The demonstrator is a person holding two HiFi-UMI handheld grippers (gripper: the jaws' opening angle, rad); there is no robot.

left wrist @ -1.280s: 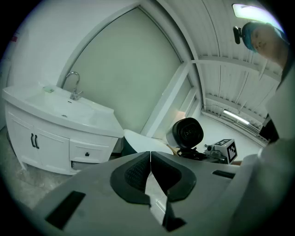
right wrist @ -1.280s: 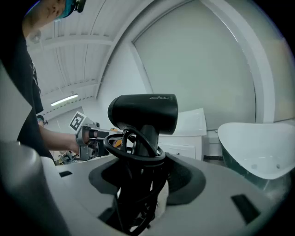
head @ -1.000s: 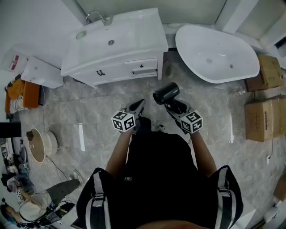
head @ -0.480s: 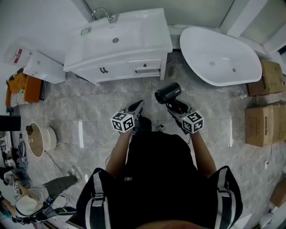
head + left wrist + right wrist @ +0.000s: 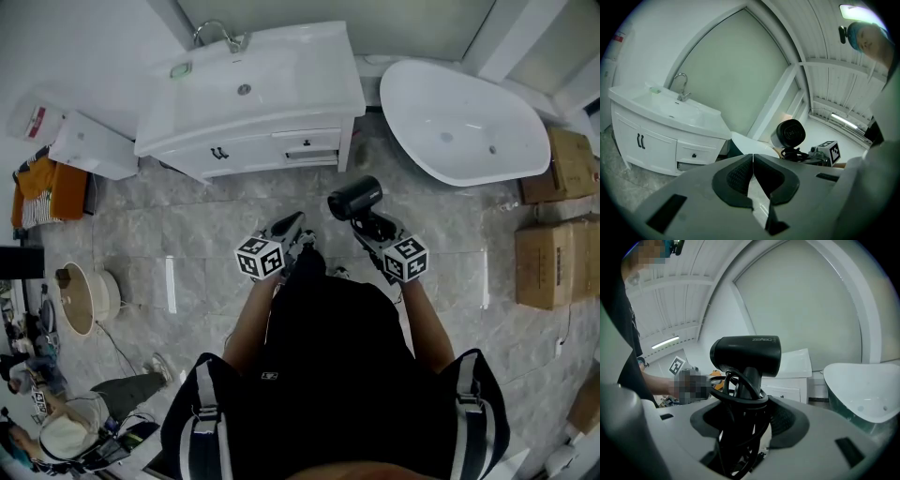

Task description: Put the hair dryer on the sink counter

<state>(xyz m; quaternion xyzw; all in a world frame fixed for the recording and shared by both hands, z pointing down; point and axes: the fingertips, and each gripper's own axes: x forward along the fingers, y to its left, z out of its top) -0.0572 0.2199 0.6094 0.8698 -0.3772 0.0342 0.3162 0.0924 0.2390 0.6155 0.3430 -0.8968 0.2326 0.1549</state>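
Black hair dryer [image 5: 354, 198], one, clamped in right gripper [image 5: 367, 223]; left gripper [image 5: 298, 223] closed, empty.

One hair dryer [image 5: 353, 199]. Two grippers: left gripper [image 5: 296, 220], right gripper [image 5: 367, 223]. One sink counter [image 5: 319, 80], one faucet [image 5: 217, 34]. One bathtub [image 5: 464, 122]. Two cardboard boxes [image 5: 551, 255] clear at right edge; possible third lower, cut off. One round beige basin [image 5: 84, 300] on floor, left.

ahead: open tiled floor [image 5: 187, 225] runs to the sink counter [image 5: 326, 80] | counter: right side flat and free; basin [image 5: 216, 94] mid; faucet [image 5: 220, 36] and green dish [image 5: 181, 69] far left | right: bathtub [image 5: 464, 117] just beside counter | far right: cardboard boxes [image 5: 548, 253]
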